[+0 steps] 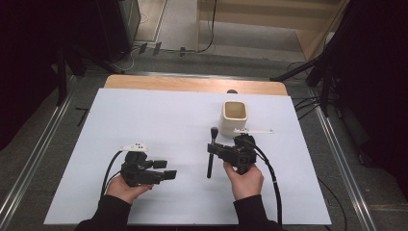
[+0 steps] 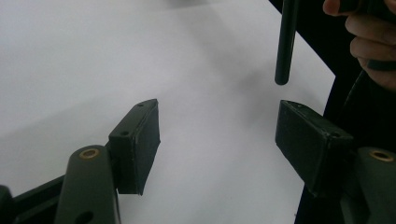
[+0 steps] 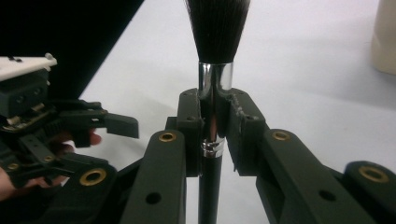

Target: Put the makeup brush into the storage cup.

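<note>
A makeup brush with a black handle, silver ferrule and dark bristles is held just above the white table. My right gripper is shut on it at the ferrule, jaws pressed to both sides. The bristles point toward a cream cup, which stands upright further back. My left gripper is open with nothing between its fingers, aimed right toward the brush's handle end.
A white sheet covers the table, with a wooden edge showing at the back. Cables trail from both grippers toward the near edge. Dark stands and floor surround the table.
</note>
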Demonstrator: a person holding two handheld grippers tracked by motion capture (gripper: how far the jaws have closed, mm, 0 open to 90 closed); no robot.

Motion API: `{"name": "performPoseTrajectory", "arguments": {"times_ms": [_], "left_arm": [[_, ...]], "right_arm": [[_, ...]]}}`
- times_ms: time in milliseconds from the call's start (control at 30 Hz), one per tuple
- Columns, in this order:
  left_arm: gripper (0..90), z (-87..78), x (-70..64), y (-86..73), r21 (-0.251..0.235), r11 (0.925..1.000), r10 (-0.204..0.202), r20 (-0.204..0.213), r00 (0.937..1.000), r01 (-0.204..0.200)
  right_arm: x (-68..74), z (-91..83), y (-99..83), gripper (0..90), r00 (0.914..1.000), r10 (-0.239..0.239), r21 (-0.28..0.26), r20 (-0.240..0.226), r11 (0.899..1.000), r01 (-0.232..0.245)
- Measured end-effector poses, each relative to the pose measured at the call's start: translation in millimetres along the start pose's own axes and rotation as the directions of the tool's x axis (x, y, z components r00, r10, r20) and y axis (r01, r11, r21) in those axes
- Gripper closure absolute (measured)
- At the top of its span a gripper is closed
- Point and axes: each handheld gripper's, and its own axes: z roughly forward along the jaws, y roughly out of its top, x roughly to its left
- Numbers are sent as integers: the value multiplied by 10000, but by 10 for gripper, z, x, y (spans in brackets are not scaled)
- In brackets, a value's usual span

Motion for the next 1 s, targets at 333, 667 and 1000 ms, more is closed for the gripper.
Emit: {"name": "performPoseTrajectory", "arguments": {"times_ms": [333, 667, 1000], "left_arm": [[300, -91, 40, 1, 441, 9967, 703, -410, 9967, -684], [292, -209, 120, -5, 487, 9950, 898, -612, 9941, -868], [286, -275, 140, -25, 434, 9929, 1132, -693, 9912, -1104]], "right_arm": [[-8, -7, 55, 776, 9975, -639, 280, 298, 9976, 631], [-26, -38, 114, 776, 9943, -1004, 250, 350, 9947, 996], [-34, -45, 140, 776, 9892, -1381, 226, 494, 9903, 1371]]}}
